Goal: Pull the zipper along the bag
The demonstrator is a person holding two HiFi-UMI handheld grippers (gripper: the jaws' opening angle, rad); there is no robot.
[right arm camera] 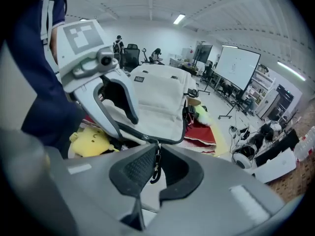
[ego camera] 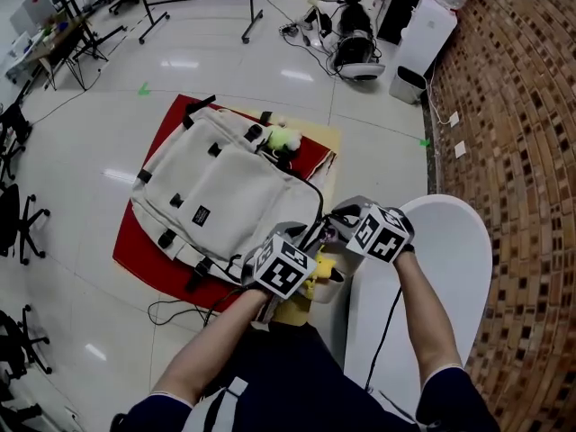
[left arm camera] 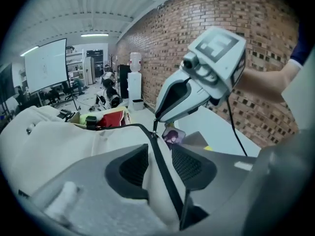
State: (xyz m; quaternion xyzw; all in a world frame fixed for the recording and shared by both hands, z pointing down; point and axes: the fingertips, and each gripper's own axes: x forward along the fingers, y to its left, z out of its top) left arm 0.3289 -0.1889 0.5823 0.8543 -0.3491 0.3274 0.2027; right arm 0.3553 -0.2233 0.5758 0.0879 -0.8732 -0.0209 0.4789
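Observation:
A cream backpack (ego camera: 225,192) lies flat on a red mat (ego camera: 144,250) on the floor. My left gripper (ego camera: 286,241) sits at the bag's near corner. In the left gripper view my left gripper (left arm camera: 160,154) is shut on a fold of the bag's fabric (left arm camera: 157,181), with the black zipper tape (left arm camera: 165,176) running between the pads. My right gripper (ego camera: 335,225) is just right of it. In the right gripper view my right gripper (right arm camera: 156,151) is shut on the small metal zipper pull (right arm camera: 156,163), right at the bag's edge (right arm camera: 162,140).
A yellow plush (ego camera: 320,268) lies under the grippers and a green plush (ego camera: 286,138) sits at the bag's far side. A white rounded tabletop (ego camera: 450,268) is on my right, with a brick wall (ego camera: 522,151) beyond it. Office chairs (ego camera: 18,214) stand at the left.

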